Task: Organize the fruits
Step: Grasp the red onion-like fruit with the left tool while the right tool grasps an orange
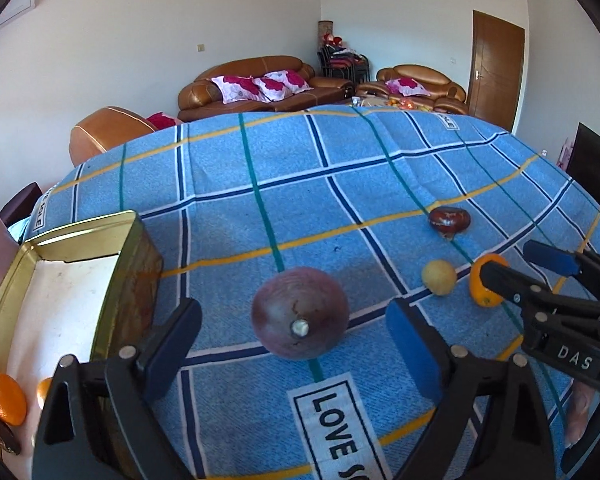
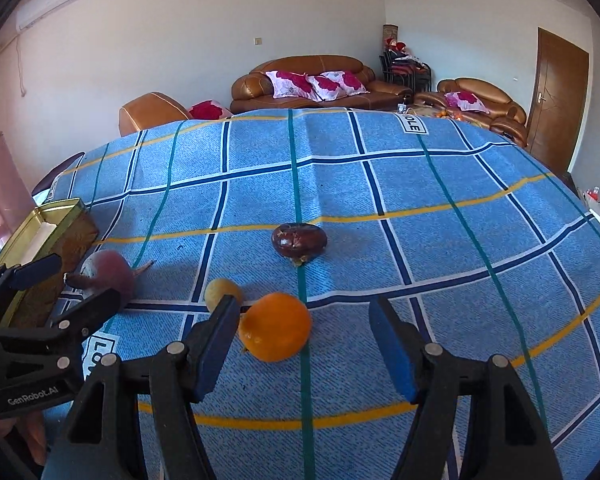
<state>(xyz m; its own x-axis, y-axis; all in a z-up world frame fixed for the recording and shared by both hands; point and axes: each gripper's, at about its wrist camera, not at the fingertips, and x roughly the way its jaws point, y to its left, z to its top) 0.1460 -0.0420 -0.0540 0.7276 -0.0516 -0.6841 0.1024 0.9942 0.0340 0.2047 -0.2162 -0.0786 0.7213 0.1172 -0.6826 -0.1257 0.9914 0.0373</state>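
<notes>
A big round purple fruit (image 1: 300,312) lies on the blue checked tablecloth (image 1: 260,152), between the wide-apart fingers of my left gripper (image 1: 294,344); neither pad touches it. An orange (image 2: 276,326) lies between the fingers of my right gripper (image 2: 306,320), close to the left pad and well clear of the right one, so that gripper stands open too. A small yellow fruit (image 2: 220,290) and a dark red-brown fruit (image 2: 298,240) lie beyond it. The gold tin (image 1: 80,232) at the left holds an orange fruit (image 1: 6,398).
The tin's near wall (image 1: 140,280) stands just left of my left gripper's left finger (image 1: 176,340). My right gripper (image 1: 520,264) reaches in from the right over the orange (image 1: 484,298). Brown sofas (image 1: 260,84) and a wooden door (image 1: 496,72) lie beyond the table's far edge.
</notes>
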